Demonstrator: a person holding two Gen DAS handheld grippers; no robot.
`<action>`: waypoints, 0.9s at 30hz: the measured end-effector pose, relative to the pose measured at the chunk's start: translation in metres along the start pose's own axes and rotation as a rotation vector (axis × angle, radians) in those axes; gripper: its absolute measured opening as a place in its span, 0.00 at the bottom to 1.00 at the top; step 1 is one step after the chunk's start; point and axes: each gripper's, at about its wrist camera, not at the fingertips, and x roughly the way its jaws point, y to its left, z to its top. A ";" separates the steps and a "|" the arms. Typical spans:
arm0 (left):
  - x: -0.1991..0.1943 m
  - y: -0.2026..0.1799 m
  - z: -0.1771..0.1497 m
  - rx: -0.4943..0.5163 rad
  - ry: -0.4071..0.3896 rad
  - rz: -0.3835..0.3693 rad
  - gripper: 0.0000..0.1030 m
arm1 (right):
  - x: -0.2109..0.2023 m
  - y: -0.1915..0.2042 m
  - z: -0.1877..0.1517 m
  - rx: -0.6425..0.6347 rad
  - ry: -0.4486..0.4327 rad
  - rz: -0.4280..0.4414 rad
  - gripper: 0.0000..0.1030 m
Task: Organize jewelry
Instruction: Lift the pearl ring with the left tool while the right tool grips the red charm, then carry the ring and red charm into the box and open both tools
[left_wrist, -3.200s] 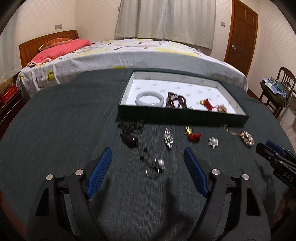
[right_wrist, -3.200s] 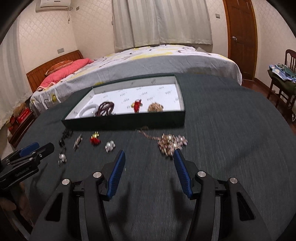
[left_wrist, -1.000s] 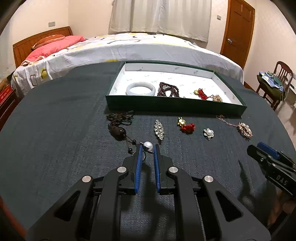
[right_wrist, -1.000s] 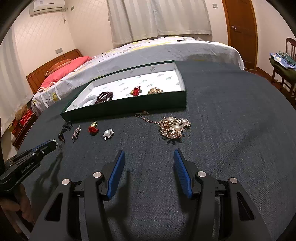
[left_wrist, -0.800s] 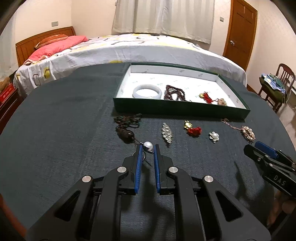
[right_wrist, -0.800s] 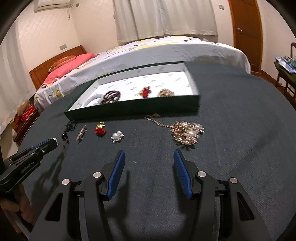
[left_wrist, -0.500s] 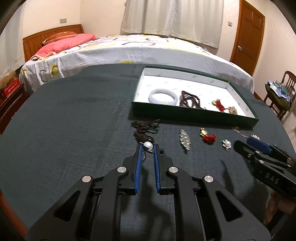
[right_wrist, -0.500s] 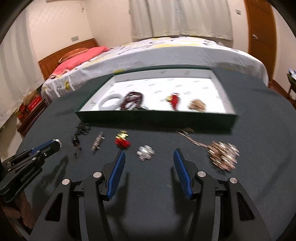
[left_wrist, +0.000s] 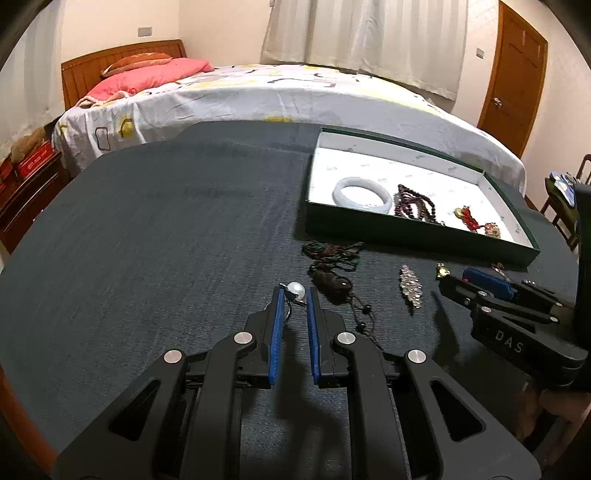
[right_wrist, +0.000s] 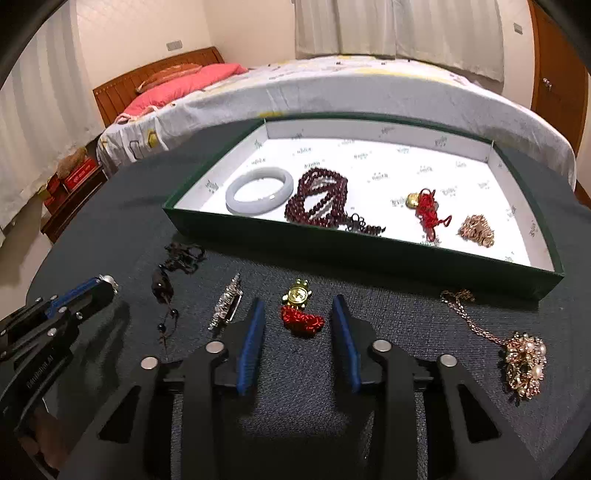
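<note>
While the left gripper (left_wrist: 294, 295) is clamped nearly closed on a pearl ring (left_wrist: 296, 289), with the pearl showing just above its blue pads, the right gripper (right_wrist: 298, 308) stands at a middling width, its jaws having just been closing, and a gold charm with a red knotted cord (right_wrist: 300, 312) lies on the desk (right_wrist: 388, 332) between its fingers, untouched by either pad. Just left of the right gripper's left finger lies a slim rhinestone brooch (right_wrist: 226, 306), and further left a dark beaded pendant cord (right_wrist: 166, 284). Off to its right, well apart, lies a gold filigree pendant (right_wrist: 524, 363) on a thin chain. Ahead of both grippers sits a green tray (right_wrist: 369, 243) with a white lining; it holds a pale jade bangle (right_wrist: 259, 190), a dark red bead strand (right_wrist: 319, 201), another red-corded gold charm (right_wrist: 424, 206) and a small rose-gold piece (right_wrist: 476, 229). From the left wrist view, the dark pendant cord lies just right of the left gripper's tips, the brooch further right, and the right gripper comes in from the far right edge. Beyond the desk stands a bed (left_wrist: 258, 92) with pink pillows.
</note>
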 end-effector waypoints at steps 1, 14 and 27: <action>0.000 0.002 0.000 -0.004 0.001 0.003 0.12 | 0.000 0.001 0.000 -0.006 0.002 -0.007 0.28; -0.005 -0.001 0.006 -0.002 -0.020 -0.005 0.12 | -0.026 -0.002 0.006 -0.009 -0.073 0.005 0.11; -0.015 -0.033 0.043 0.030 -0.081 -0.095 0.12 | -0.073 -0.040 0.039 0.031 -0.203 -0.028 0.11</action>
